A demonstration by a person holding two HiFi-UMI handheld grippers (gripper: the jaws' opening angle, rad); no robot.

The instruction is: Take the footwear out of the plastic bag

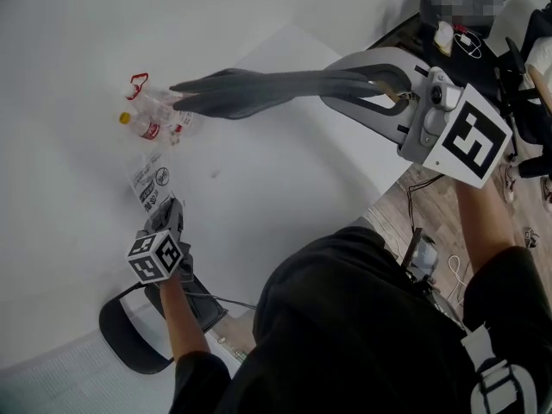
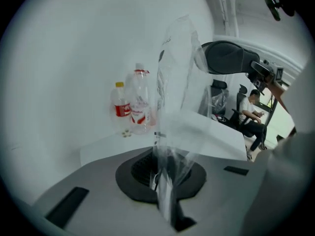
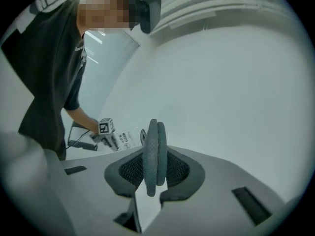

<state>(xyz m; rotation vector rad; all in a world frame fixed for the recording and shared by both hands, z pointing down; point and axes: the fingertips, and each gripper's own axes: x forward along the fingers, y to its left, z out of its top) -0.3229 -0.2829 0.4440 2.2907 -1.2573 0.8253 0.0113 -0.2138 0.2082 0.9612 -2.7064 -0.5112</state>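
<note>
The right claw [image 3: 153, 171] grips the grey footwear [image 1: 259, 89] across the frame's top; our left claw [image 2: 165, 176] pinches the plastic bag [image 1: 151, 184] at lower left. We should anchor the bag and pull clear.

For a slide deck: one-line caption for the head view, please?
Right gripper holds grey footwear above the white table; left gripper pinches the clear plastic bag near some bottles.

Light: bright and even; white table [image 1: 285, 188] nearly washed out.
Shadows: faint, soft.
Blur: footwear [image 1: 259, 93] smeared in head view.
Glare: pale sheen on bag [image 2: 172, 82].
Edges: gripper views round, dark-cornered, bent.
</note>
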